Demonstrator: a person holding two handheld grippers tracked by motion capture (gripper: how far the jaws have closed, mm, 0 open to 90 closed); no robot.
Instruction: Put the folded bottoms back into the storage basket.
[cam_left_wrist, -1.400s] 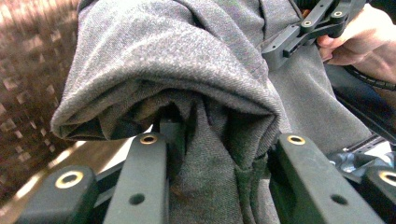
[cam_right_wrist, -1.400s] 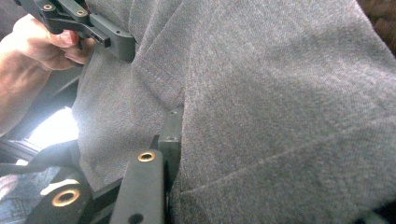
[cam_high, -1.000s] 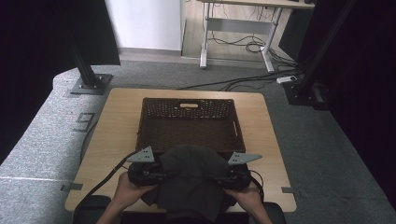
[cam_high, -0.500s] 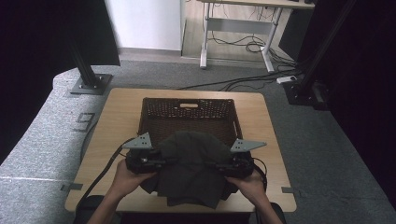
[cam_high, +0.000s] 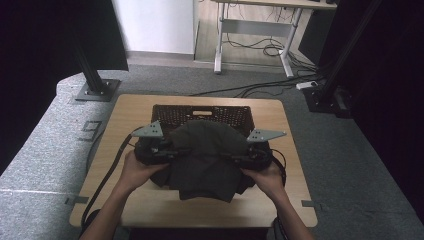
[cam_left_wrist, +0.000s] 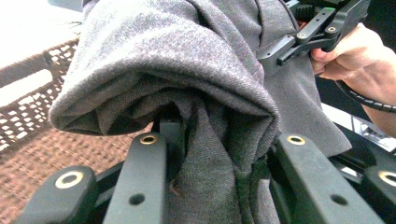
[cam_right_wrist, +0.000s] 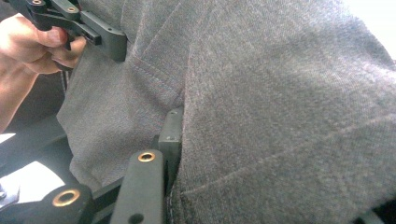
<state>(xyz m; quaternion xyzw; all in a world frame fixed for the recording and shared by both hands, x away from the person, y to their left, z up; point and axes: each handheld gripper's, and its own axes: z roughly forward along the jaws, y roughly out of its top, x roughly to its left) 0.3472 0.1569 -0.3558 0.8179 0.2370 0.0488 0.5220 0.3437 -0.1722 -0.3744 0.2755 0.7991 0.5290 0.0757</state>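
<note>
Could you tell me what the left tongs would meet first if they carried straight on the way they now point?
Probably the right tongs: beyond the folded dark grey fabric garment clamped in the left tongs, they grip its far side. Depth is unclear.

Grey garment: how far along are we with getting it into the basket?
Done: the folded grey garment is gripped at both sides by the left gripper and right gripper. In hand: it hangs above the table. Left: placing it in the wicker basket and releasing.

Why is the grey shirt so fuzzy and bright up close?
Left gripper view: the grey shirt sits near the lens, its top edge soft, white glare at top left. Right gripper view: glare whitens the top right corner. High view: the shirt looks dark, dim corners.
</note>
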